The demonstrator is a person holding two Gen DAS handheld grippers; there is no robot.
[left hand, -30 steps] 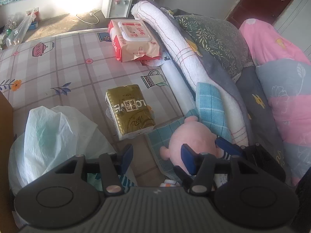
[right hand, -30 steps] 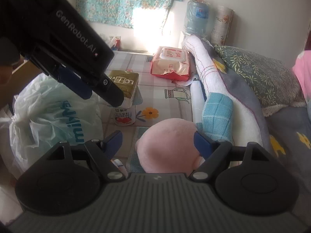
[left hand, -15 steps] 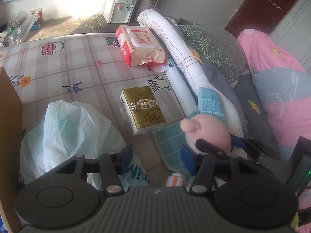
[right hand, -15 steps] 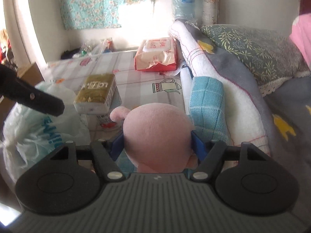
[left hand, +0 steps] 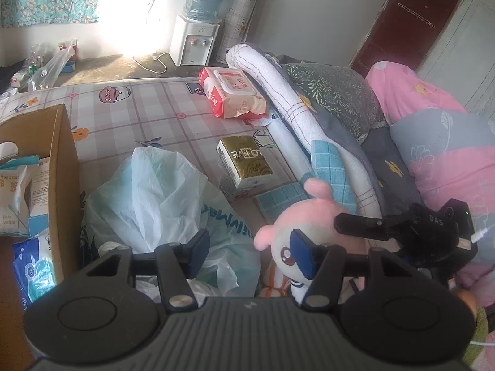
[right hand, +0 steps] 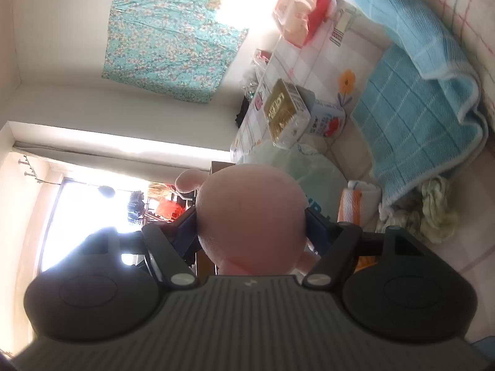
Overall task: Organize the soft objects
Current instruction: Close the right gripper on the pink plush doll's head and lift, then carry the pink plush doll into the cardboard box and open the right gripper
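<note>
Right gripper [right hand: 250,232] clamping the round pink plush toy [right hand: 250,216] by the head, both blue pads pressing into its sides after some widening and narrowing of the jaws around it; toy hanging in the air above the bed, face turned toward the left wrist camera [left hand: 297,232]. Left gripper [left hand: 250,252] hovering with jaws partly apart and just widened a little, nothing between the pads, only crumpled plastic showing beyond the gap. Lying under that gripper: a pale translucent plastic shopping bag [left hand: 161,191] with blue lettering. Standing at the left edge: an open brown cardboard box [left hand: 62,160] holding white and blue packets. Resting on the checked bedsheet [left hand: 130,114]: a gold-wrapped tissue pack [left hand: 246,160], stacked on another white pack, and farther back a red-and-white wet-wipe pack [left hand: 232,92]. Draping beside the tissue pack: a blue checked towel [right hand: 411,99], partly over a rolled white quilt [left hand: 278,92].
</note>
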